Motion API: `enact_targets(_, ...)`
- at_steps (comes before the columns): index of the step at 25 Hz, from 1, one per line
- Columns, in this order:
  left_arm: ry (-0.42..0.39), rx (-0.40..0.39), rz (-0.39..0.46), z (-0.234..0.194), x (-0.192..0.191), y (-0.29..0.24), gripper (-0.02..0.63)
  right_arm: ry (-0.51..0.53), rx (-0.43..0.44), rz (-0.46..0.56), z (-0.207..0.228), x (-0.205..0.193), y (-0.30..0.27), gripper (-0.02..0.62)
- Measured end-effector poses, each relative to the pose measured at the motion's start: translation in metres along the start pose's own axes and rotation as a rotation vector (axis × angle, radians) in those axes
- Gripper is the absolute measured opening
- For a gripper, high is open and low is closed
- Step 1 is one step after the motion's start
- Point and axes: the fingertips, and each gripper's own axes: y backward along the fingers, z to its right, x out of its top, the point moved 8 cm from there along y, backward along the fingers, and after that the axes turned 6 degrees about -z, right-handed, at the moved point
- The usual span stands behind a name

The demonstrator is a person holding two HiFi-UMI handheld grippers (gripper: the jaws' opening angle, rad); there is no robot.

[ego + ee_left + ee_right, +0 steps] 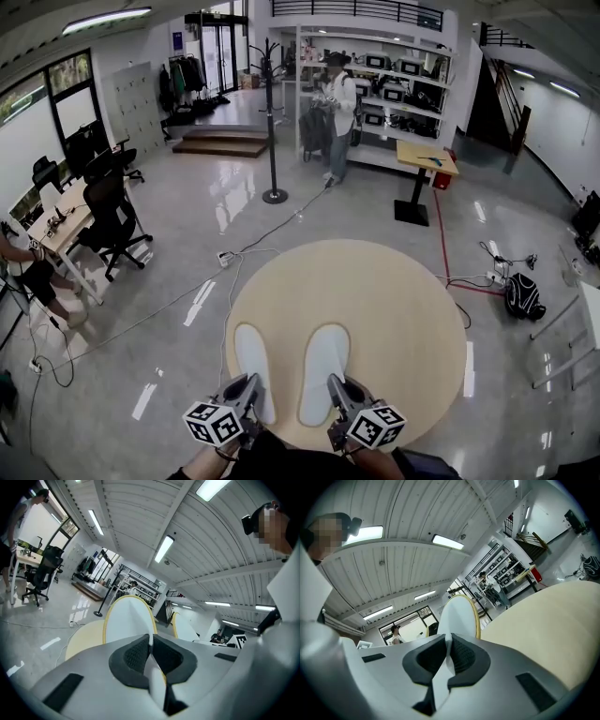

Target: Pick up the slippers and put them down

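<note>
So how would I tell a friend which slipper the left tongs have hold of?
Find the round beige table on the shiny floor. Two white, yellow-rimmed slippers are side by side at its near edge. It is the left slipper, nearest the table's left rim, its heel pinched by the left tongs; the right slipper beside it is in the right tongs.

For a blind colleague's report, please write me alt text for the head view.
The left tool and the right tool each grip the near end of a white slipper, the left slipper and the right slipper, over a round beige table. Beyond it, a person stands by shelves on a shiny floor.
</note>
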Motion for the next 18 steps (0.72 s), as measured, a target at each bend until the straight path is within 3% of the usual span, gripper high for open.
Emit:
enact_targets(7, 0.014, 0.015, -0.029, -0.056, 0.027, -0.04, 0.032, -0.038, -0.071, -0.02, 0.02, 0.009, -0.046, 0.026)
enact_targets(18, -0.033, 0.069, -0.161, -0.214, 0.068, -0.125, 0.032, -0.024, -0.169, -0.086, 0.06, -0.005, -0.196, 0.026)
